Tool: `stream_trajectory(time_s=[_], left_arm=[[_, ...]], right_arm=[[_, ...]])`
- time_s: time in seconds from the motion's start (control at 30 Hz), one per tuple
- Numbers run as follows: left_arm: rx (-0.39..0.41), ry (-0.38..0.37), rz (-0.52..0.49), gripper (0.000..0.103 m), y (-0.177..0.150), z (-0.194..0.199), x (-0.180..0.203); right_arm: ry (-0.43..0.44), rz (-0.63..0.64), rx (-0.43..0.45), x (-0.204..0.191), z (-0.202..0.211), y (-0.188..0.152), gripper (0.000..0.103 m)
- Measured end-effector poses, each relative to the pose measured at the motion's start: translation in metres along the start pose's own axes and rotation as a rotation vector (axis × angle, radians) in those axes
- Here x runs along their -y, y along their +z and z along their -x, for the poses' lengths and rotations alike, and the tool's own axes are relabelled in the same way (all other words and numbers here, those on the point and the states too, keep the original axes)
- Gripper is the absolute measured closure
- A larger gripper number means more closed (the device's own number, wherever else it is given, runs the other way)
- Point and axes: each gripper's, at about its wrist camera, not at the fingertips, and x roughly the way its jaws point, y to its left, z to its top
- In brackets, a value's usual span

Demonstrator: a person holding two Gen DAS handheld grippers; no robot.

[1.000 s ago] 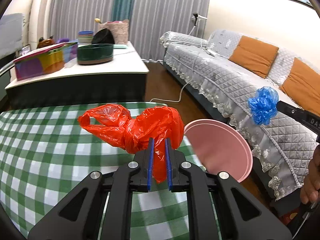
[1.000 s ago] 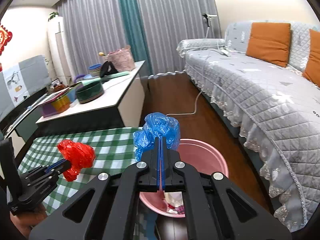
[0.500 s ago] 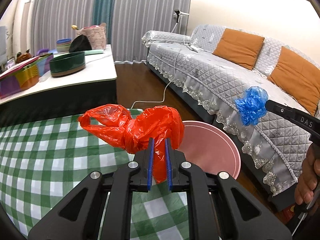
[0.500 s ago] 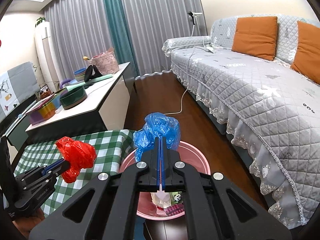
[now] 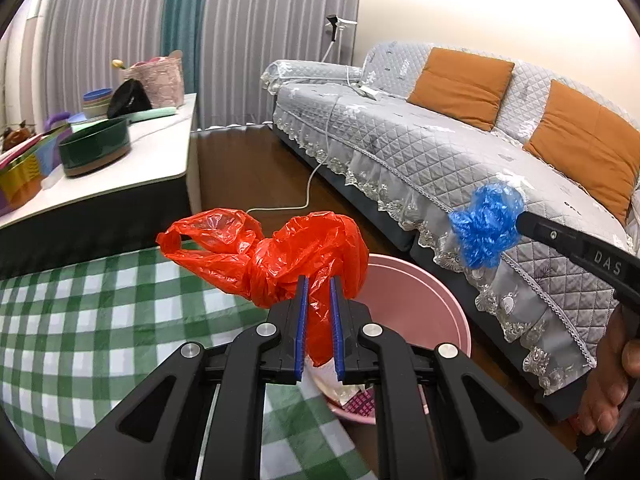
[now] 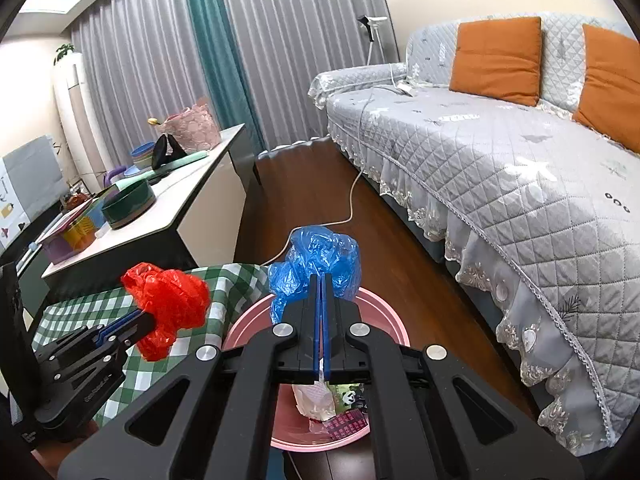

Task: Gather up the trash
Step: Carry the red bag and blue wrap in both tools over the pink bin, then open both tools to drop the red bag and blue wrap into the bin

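My left gripper [image 5: 318,280] is shut on a crumpled red plastic bag [image 5: 276,252], held above the edge of the green checked table [image 5: 100,320], just left of the pink bin [image 5: 416,296]. My right gripper [image 6: 321,278] is shut on a crumpled blue plastic bag [image 6: 316,264], held directly over the pink bin [image 6: 384,320], which has wrappers and paper inside. In the left wrist view the blue bag [image 5: 486,224] hangs at the right, above and beyond the bin. In the right wrist view the red bag [image 6: 168,300] is at the left.
A grey quilted sofa [image 6: 500,168] with orange cushions [image 6: 496,60] runs along the right. A white low cabinet [image 5: 132,168] with a green bowl [image 5: 96,152] and boxes stands behind the table. A white cable [image 6: 352,200] lies on the wooden floor.
Both grippers have moved toward the pink bin with their bags. The blue bag is now over the bin's opening; the red bag has come closer to the bin's rim.
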Motion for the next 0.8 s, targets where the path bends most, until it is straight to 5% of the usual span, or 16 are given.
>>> stream_trajectory(time_s=[0.57,0.7,0.8], left_arm=[[-0.051,-0.069,-0.043,0.092,0.010,-0.044,0.016],[-0.079,-0.095,-0.048,0.086,0.007,-0.051,0.017],[-0.082,-0.088,-0.040,0.080,0.007,-0.050,0.015]], right_arm=[[-0.002,-0.016,-0.031,0.003,-0.020,-0.002,0.102],[-0.004,-0.020,-0.035,0.002,-0.022,-0.002,0.097],[-0.015,-0.029,-0.052,0.004,-0.026,-0.003,0.056]])
